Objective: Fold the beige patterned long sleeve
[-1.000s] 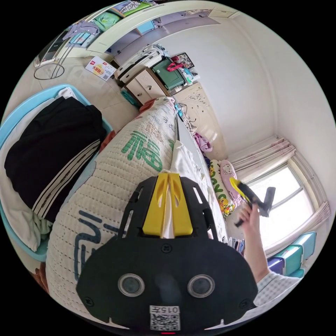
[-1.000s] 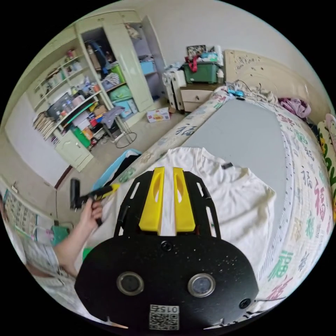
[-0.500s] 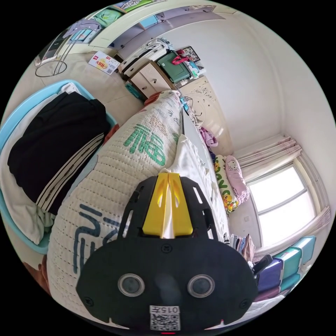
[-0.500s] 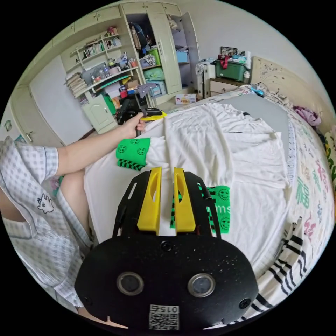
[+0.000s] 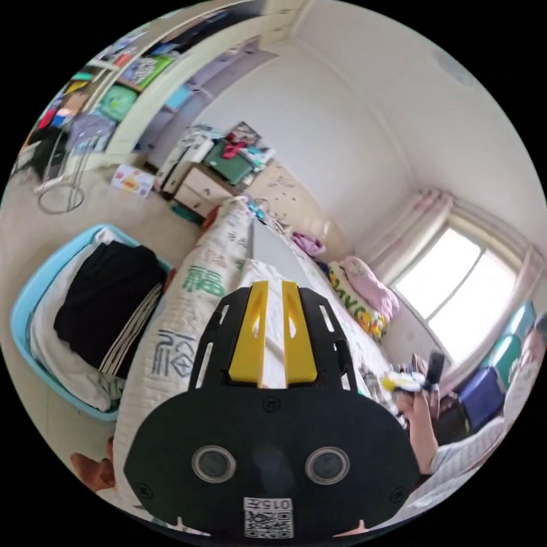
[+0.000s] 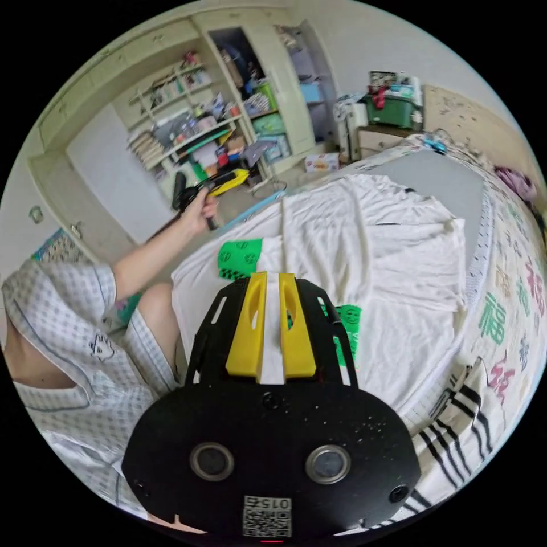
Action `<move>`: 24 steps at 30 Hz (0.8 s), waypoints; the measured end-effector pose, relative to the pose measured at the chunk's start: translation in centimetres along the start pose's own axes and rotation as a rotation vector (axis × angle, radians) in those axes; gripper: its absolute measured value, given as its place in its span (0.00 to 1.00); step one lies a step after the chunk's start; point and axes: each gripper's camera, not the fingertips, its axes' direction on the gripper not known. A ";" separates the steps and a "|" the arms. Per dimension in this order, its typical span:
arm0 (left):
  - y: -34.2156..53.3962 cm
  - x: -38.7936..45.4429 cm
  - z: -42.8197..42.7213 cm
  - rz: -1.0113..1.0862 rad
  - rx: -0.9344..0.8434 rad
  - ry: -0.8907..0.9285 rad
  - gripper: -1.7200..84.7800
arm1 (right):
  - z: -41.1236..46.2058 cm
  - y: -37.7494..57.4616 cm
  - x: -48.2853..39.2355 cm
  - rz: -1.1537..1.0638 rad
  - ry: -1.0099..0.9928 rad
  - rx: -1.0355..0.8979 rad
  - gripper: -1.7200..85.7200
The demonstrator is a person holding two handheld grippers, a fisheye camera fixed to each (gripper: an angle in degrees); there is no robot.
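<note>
— Whereabouts of the long sleeve (image 6: 393, 268)?
— Spread flat on the bed (image 6: 501, 307), toward two o'clock in the right gripper view; laid out for folding, presumably.
— Claws?
— Left claw (image 6: 236, 178) raised clear at ten o'clock, right claw (image 6: 272, 279) over the hem; both narrowly parted, seemingly empty.

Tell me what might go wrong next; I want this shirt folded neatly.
The long sleeve lies rumpled, with ridges across its body, so folding now would likely press creases in. The striped cloth lies close by its edge and might get dragged into a fold. The left gripper is held off the bed, so one side may go unheld.
</note>
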 end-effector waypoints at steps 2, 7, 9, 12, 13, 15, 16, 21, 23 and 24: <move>4.0 8.0 0.9 0.158 -0.130 0.036 0.05 | -1.7 0.1 2.5 0.111 0.034 0.041 0.08; 14.0 22.6 9.2 0.502 -0.486 0.157 0.07 | -1.8 -0.1 6.4 0.229 0.099 -0.022 0.09; 17.9 26.3 12.5 0.573 -0.568 0.169 0.08 | -0.3 0.2 7.9 0.269 0.116 -0.058 0.10; 23.7 29.8 16.4 0.697 -0.629 0.113 0.10 | 0.9 1.4 9.2 0.300 0.078 0.023 0.09; 25.6 30.4 17.3 0.736 -0.641 0.084 0.10 | 1.2 1.4 9.5 0.307 0.067 0.028 0.09; 27.5 31.4 18.0 0.771 -0.667 0.081 0.11 | 2.1 0.4 10.4 0.307 0.059 -0.044 0.10; 28.3 32.1 17.8 0.794 -0.649 0.099 0.11 | 2.4 0.1 10.5 0.311 0.070 -0.065 0.10; 30.9 34.0 18.4 0.823 -0.643 0.115 0.10 | 3.0 0.2 10.9 0.307 0.100 -0.105 0.09; 32.4 35.0 20.5 0.837 -0.715 0.038 0.10 | 2.8 0.4 11.3 0.325 0.051 -0.094 0.09; 32.7 35.3 21.0 0.841 -0.729 0.017 0.10 | 2.6 0.6 11.5 0.335 0.032 -0.085 0.08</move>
